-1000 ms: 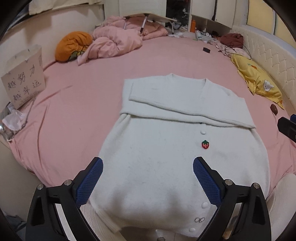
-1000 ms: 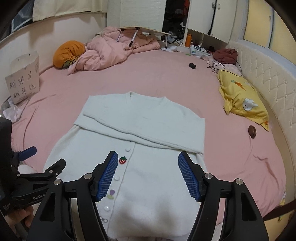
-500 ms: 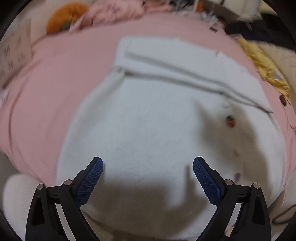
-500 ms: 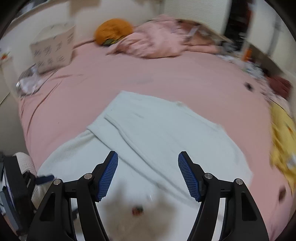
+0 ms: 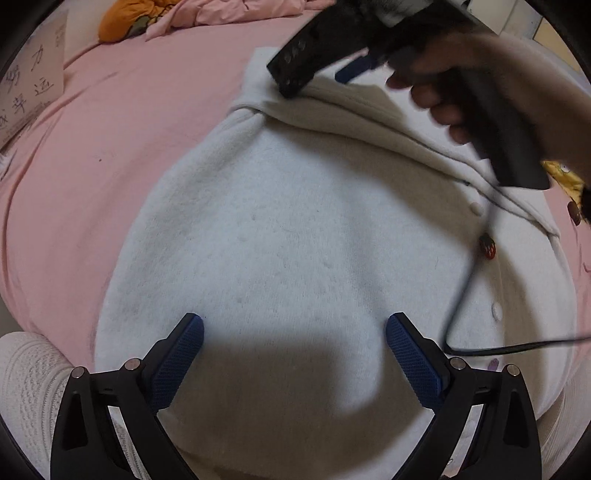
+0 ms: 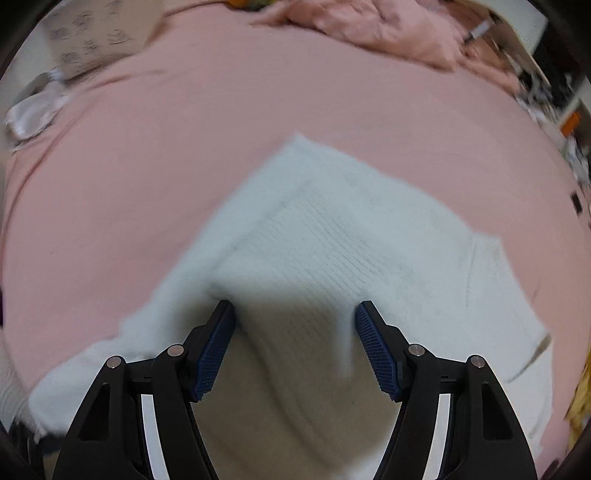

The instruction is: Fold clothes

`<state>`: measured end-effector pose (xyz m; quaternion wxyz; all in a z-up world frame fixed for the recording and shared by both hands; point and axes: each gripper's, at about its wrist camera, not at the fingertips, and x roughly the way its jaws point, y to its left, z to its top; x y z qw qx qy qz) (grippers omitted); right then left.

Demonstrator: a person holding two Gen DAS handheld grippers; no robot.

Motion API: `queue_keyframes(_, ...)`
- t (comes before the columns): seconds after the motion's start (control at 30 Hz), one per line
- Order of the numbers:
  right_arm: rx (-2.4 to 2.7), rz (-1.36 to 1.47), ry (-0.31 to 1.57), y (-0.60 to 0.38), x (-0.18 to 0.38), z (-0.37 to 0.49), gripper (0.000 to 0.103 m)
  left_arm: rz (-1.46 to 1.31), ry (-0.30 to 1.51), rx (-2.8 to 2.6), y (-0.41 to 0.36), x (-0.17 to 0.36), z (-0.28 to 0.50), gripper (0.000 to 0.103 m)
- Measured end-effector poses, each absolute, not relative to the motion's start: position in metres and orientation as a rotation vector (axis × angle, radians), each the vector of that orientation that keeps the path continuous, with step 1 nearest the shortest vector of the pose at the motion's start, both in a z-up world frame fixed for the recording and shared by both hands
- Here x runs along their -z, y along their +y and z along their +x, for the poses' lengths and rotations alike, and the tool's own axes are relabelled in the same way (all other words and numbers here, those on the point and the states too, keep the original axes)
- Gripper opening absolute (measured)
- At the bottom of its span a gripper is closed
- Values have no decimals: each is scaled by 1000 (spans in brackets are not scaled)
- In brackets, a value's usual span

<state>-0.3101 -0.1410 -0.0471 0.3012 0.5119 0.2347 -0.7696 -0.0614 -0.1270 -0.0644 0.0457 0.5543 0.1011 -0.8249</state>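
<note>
The left gripper (image 5: pixel 294 334) hangs low over the hem end of the white cardigan (image 5: pixel 295 236), its blue-padded jaws spread wide with nothing between them and their shadow falling on the knit just beneath. The right gripper (image 6: pixel 294 332) is also wide apart and empty-handed, with its fingertips (image 6: pixel 221 321) down at the folded sleeve band near the cardigan's left shoulder; whether they press into the fabric or sit just above it cannot be told through the blur. In the left wrist view the right gripper's black body reaches across the upper part of the garment, held by a hand (image 5: pixel 443 92), with a dark cable (image 5: pixel 469 280) trailing down over the button placket. The cardigan lies flat, front up, on the pink bedsheet (image 5: pixel 92 147), its long axis running from the hem at the near edge of the bed to the collar at the far end, sleeves folded across the chest, a strawberry button (image 5: pixel 487 246) on the placket. Beyond it lie a crumpled pink duvet (image 6: pixel 388 26) and an orange cushion (image 5: pixel 125 22); a paper bag (image 5: pixel 29 85) with handwritten characters stands at the bed's left side.
</note>
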Motion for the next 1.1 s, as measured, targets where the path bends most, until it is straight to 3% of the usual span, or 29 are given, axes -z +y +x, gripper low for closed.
queue_keyframes(0.07, 2075, 1347, 537, -129, 42, -313, 61, 1693, 312, 2520, -126, 65, -61, 99)
queue_keyframes(0.13, 2106, 1345, 463, -115, 35, -316, 29, 1692, 318, 2521, -126, 65, -60, 99)
queue_keyframes(0.2, 2135, 1341, 389, -101, 28, -319, 17, 1692, 322, 2522, -125, 65, -59, 100)
queue_keyframes(0.6, 2378, 1235, -7, 29, -38, -323, 16, 1691, 283, 2516, -116, 68, -52, 101)
queue_keyframes(1.1, 3111, 1249, -340, 469, -91, -237, 16, 1650, 273, 2509, -114, 73, -42, 103)
